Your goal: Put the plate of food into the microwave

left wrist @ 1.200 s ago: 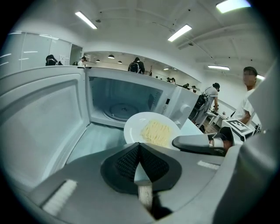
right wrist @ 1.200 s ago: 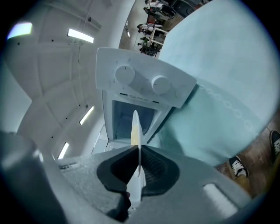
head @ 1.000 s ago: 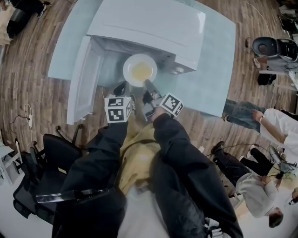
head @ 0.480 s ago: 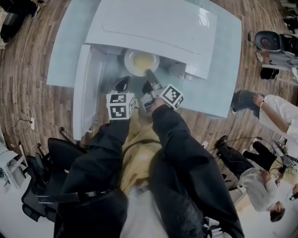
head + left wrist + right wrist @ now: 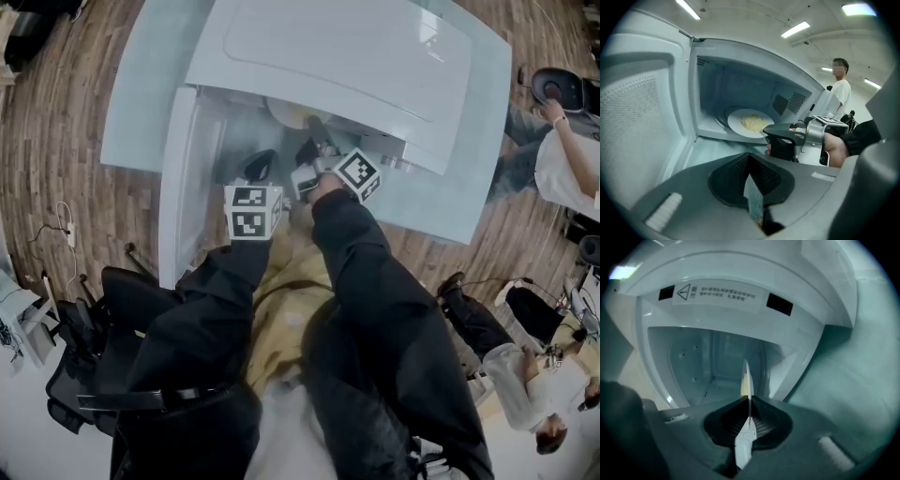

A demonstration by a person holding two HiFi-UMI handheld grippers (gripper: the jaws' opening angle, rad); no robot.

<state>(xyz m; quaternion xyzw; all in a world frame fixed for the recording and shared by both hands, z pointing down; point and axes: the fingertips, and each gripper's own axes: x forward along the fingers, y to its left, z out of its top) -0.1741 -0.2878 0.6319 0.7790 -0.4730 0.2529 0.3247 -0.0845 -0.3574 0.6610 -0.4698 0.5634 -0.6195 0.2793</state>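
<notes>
Probably stiff, slick and breakable, the plate (image 5: 735,121) is clamped at its near rim by the right gripper (image 5: 765,134) inside the microwave (image 5: 740,63); left gripper (image 5: 751,180) closed, empty.

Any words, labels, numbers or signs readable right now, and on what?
Warning triangle, no words: on the label above the microwave opening.
Two lines of print on that label: too blurred to read.
Square markers on the left cube and right cube: patterns, no text.
Nothing else readable.
</notes>
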